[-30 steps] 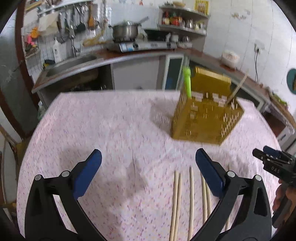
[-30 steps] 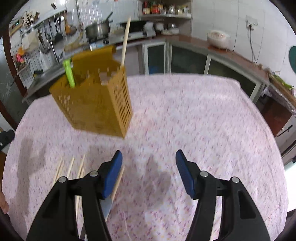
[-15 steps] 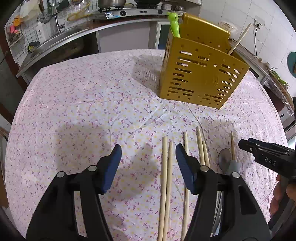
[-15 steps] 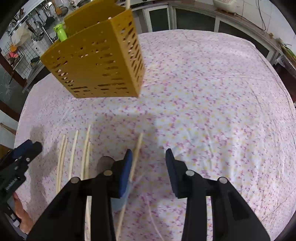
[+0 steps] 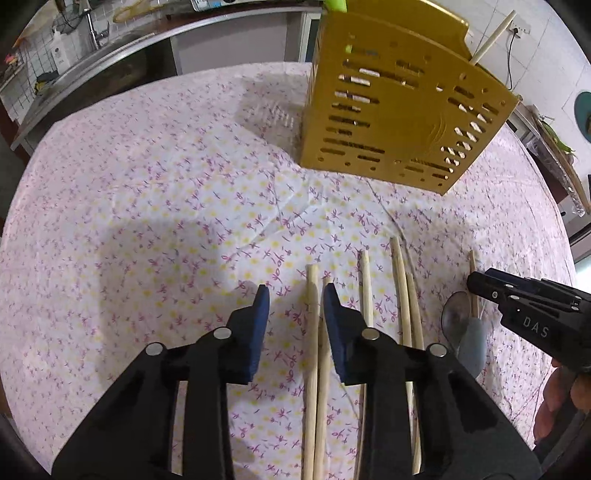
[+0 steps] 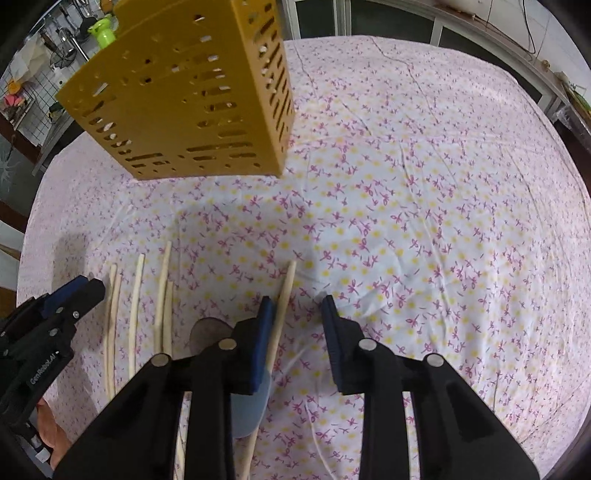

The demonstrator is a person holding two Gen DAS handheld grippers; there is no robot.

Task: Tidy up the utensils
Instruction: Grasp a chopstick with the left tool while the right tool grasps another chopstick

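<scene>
A yellow slotted utensil holder point(image 5: 399, 110) stands on the flowered tablecloth, also in the right wrist view point(image 6: 188, 99), with a green utensil point(image 6: 103, 31) and a wooden stick point(image 5: 491, 33) in it. Several wooden chopsticks point(image 5: 369, 295) lie side by side on the cloth. My left gripper point(image 5: 295, 295) is open, low over the leftmost chopstick point(image 5: 312, 332), which lies between its fingers. My right gripper point(image 6: 295, 304) is open, low over a single chopstick point(image 6: 284, 295) that lies just inside its left finger. A spoon with a grey handle point(image 5: 469, 336) lies beside that chopstick.
The round table's edge point(image 6: 546, 110) curves close on the right. A kitchen counter with a sink point(image 5: 92, 66) runs behind the table. The right gripper point(image 5: 532, 314) shows at the left wrist view's right edge; the left gripper point(image 6: 48, 317) shows at the right wrist view's left edge.
Both grippers have dropped toward the cloth and moved forward over the chopsticks. Both sets of jaws have narrowed but stay open.
</scene>
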